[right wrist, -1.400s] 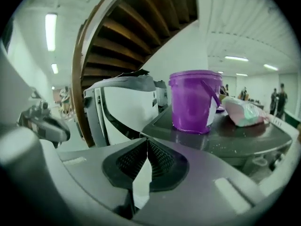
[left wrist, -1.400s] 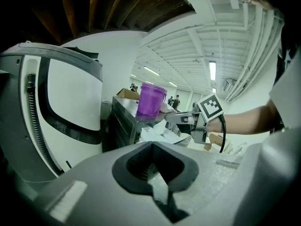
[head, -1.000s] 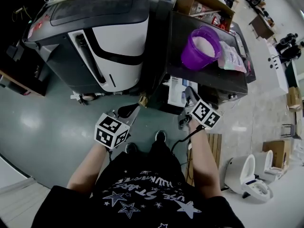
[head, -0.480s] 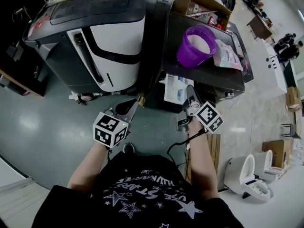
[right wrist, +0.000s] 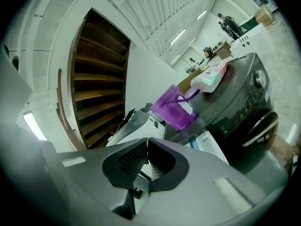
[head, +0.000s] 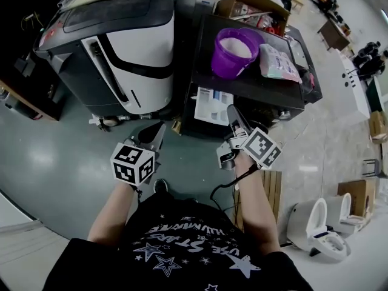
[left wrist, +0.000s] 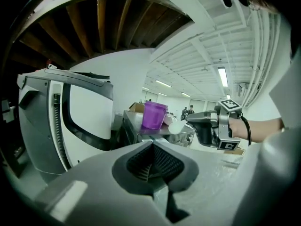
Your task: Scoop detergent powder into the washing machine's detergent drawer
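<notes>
Washer: dark, boxy, glossy on top; the right gripper view shows a round knob and a round door on its front.
Drawer: white with blue marks, a flat rectangular tray jutting out of the washer's front near its left end.
Bucket: purple see-through plastic, round and upright, standing on the washer toward its left rear.
Powder: white and fine, lying inside the bucket on the washer.
Bag: soft, crinkled, pale plastic, lying flat on the washer just right of the bucket.
Box: brown cardboard, flaps open, just behind the washer.
Big machine: white panel with curved black trim under a dark grey lid, just left of the washer.
Left claw: low over the floor, in front of the washer's left corner; closed tip to tip, with nothing between its dark ribbed pads.
Right claw: pointing at the washer's front, near the drawer's right edge; closed with tips touching, no object visibly gripped.
Cable: thin and black, trailing from the right claw away from the washer.
Floor: smooth, shiny, grey-green left of the washer.
Toilet: white, glossy and rounded, on the floor well right of the washer's front.
</notes>
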The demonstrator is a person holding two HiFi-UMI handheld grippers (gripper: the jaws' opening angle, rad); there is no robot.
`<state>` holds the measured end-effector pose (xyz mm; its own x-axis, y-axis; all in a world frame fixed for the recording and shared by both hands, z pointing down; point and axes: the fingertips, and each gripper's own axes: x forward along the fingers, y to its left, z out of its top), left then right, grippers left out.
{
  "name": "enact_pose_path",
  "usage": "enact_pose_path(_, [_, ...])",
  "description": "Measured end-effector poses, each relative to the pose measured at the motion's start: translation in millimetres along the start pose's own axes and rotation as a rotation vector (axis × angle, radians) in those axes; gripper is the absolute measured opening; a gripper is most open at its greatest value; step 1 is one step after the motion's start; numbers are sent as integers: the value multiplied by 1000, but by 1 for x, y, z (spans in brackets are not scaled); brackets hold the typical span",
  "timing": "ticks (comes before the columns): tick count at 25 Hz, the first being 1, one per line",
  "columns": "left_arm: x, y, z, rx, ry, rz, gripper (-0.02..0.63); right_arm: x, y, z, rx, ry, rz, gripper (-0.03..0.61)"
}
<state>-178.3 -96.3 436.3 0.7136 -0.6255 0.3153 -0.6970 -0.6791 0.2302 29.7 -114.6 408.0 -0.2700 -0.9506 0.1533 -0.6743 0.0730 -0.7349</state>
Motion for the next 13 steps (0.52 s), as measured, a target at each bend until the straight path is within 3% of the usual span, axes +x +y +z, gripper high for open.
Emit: enact_pose_path(13, [-15, -63, -4, 7, -24, 35, 0, -55, -4, 3, -24, 39, 46, 32])
